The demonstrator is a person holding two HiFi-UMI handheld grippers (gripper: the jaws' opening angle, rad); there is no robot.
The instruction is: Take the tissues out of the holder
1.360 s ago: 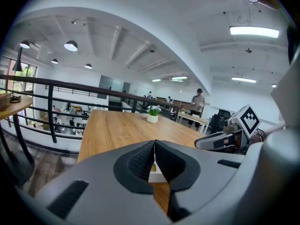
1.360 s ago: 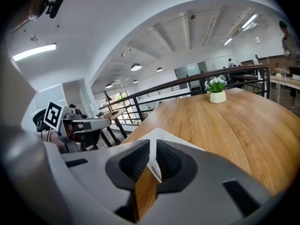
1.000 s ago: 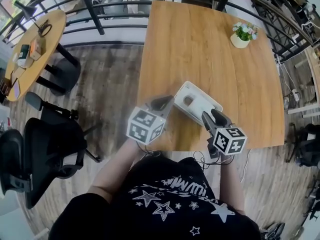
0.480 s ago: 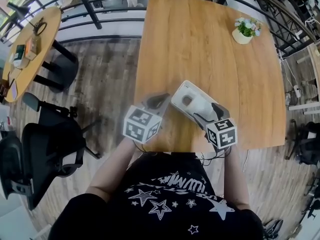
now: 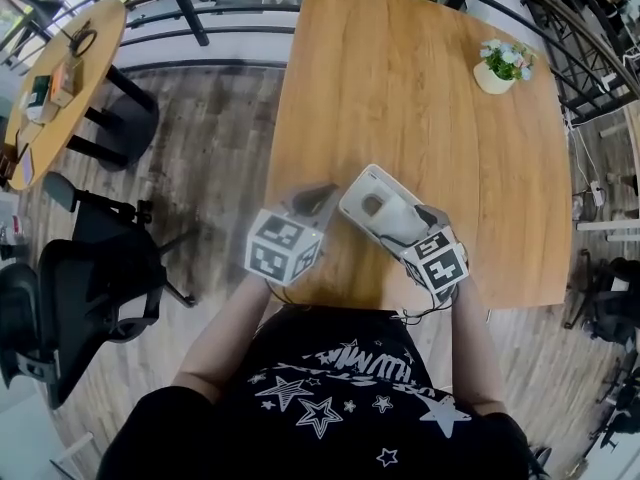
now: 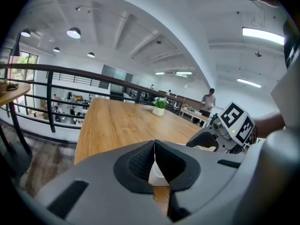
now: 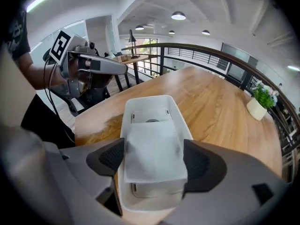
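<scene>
Now right gripper (image 7: 152, 161) pinches the tissues (image 7: 152, 144), not yet out of the holder (image 7: 150, 100) at the table's (image 5: 400, 88) near edge (left gripper (image 6: 153, 159) pressed together, empty).

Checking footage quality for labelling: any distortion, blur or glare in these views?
Head view: strong fisheye, rectangular wooden table looks bowed. Left gripper view: ceiling strip light blown out, jaws soft. Right gripper view: white tissue stack and white plastic holder evenly lit, corners vignetted.

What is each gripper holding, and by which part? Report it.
The right gripper grips the tissues by the stack's two opposite sides. The left gripper is shut, holding nothing.
</scene>
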